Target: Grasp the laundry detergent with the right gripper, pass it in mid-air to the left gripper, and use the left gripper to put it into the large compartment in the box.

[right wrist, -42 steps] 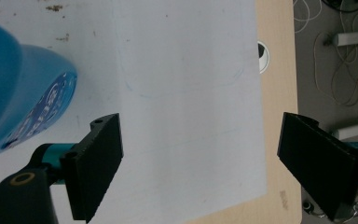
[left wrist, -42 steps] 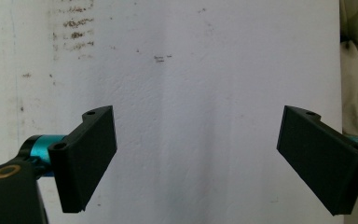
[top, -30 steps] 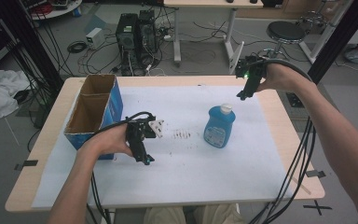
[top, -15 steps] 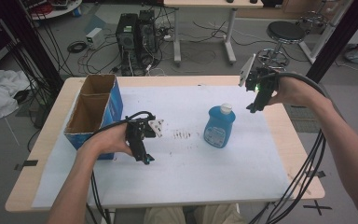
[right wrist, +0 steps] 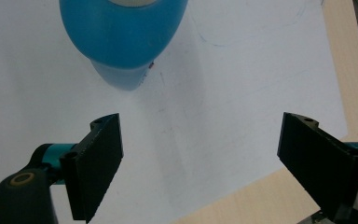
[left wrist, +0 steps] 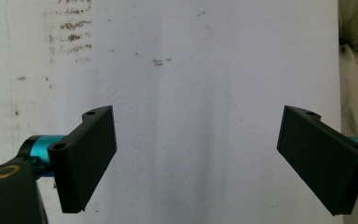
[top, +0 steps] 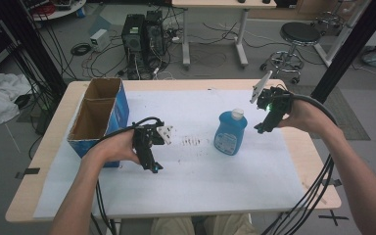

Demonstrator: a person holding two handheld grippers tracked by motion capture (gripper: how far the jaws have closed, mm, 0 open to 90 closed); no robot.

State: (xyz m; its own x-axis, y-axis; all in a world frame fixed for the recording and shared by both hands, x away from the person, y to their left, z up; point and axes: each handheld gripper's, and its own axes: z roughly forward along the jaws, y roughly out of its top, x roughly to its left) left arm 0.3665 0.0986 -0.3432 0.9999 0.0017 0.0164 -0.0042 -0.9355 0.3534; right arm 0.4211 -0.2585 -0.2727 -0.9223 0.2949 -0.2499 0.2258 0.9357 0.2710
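A blue bottle [top: 230, 132] with a white cap stands upright on the white sheet [top: 200, 191], right of the middle. My right gripper [top: 262, 128] hovers just right of it, held open and empty. In the right gripper view the bottle [right wrist: 121, 32] sits at the top left, beyond and left of the wide-apart jaws of my right gripper [right wrist: 200, 163]. My left gripper [top: 152, 166] points down at the sheet left of centre, open. In the left gripper view, only bare sheet lies between the jaws of my left gripper [left wrist: 196, 158].
A cardboard box [top: 98, 117] with a blue side stands open at the table's left, beside the left hand. Dark smudges [top: 192, 142] mark the sheet between gripper and bottle. The wooden table edge [right wrist: 349, 70] runs close to the right gripper. Computer towers [top: 144, 34] and a stool [top: 298, 36] stand behind the table.
The right hand has come down and toward the person, bringing its gripper from the table's far right edge to beside the bottle. The left gripper has stayed put.
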